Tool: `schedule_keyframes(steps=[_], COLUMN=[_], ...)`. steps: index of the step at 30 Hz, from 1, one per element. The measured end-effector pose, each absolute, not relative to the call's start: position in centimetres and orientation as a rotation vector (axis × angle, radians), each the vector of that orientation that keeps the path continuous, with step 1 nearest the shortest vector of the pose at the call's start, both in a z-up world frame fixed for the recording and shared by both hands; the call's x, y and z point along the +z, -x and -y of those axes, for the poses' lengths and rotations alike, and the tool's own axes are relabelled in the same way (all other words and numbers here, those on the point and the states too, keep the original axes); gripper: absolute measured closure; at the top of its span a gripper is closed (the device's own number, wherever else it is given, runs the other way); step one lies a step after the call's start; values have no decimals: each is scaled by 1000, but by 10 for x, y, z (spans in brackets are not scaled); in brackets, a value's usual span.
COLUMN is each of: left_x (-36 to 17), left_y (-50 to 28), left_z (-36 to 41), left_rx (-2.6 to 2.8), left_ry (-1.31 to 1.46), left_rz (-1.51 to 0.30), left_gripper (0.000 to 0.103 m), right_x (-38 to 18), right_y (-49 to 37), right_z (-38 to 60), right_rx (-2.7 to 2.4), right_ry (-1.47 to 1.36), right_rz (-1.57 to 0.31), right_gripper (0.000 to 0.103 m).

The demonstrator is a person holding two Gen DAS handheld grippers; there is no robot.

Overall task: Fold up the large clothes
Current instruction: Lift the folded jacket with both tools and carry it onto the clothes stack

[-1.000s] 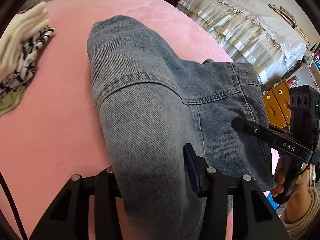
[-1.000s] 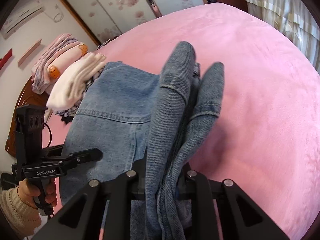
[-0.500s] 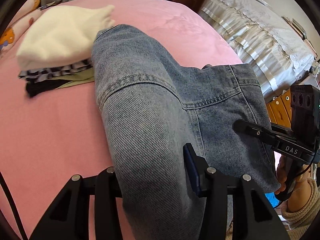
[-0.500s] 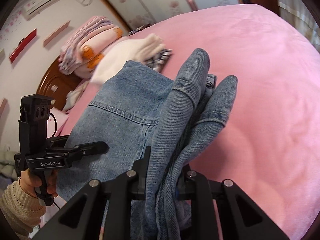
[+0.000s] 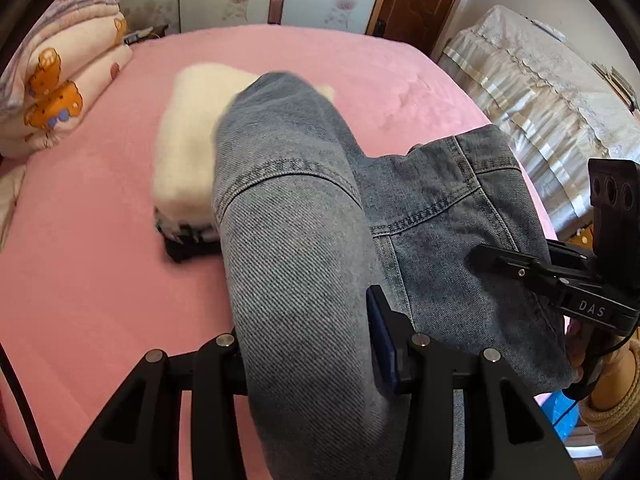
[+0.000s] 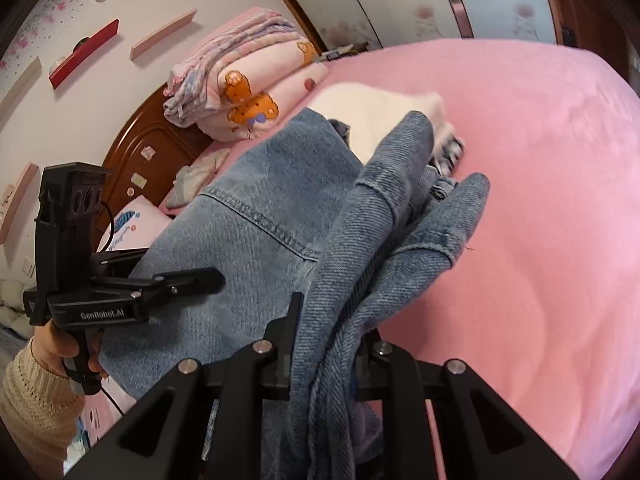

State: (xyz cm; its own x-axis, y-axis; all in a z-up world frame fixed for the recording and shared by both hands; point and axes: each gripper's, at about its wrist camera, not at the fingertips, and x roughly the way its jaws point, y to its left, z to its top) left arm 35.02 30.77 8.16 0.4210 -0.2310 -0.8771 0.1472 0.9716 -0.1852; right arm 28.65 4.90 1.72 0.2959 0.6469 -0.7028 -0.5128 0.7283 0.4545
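Observation:
A folded pair of blue jeans [image 5: 296, 260] hangs lifted above the pink bed [image 5: 80, 280], carried between both grippers. My left gripper [image 5: 304, 356] is shut on a thick roll of denim, with the blue pad of one finger [image 5: 380, 320] pressed against it. My right gripper [image 6: 332, 320] is shut on a bunched edge of the jeans [image 6: 260, 232]. Each gripper shows in the other's view: the right gripper [image 5: 492, 256] at the denim's right side, the left gripper [image 6: 208, 278] at its left. The far end of the jeans overlaps a stack of folded clothes.
The stack has a white garment [image 5: 188, 148] on top, also in the right wrist view [image 6: 372, 108]. A folded bear-print quilt [image 5: 60, 92] lies by the wooden headboard [image 6: 136, 148]. A second bed with a lace cover [image 5: 540, 100] stands to the right. A sleeved hand [image 6: 44, 360] holds the left gripper.
Both grippers rose and carried the jeans across the bed toward the stack of folded clothes, which now lies under the jeans' far end. Both grips stayed the same.

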Motion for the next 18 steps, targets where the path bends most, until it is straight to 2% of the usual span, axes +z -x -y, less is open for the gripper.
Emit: schedule_keyframes(steps=[7,11,15,18], left_x=[110,108,70,16], left_y=[-459,-530,-600,-624], left_z=[-350,-370,-386,-400], left_rx=[-200,-168,-81,18], left_ry=[60,64,24,36], left_rz=[-1017,-990,-1010,-1026], left_gripper=[60,60,57,46], right_x=[43,41,5,-54], right_y=[-379,-441,-502,-536], right_z=[-92,-112,-132,-145], right_rx=[744,730,719,642], right_ry=[-167,-198,-219,-142], right_rz=[-881,-828,-840,-916], right_gripper=[87,87,86,83])
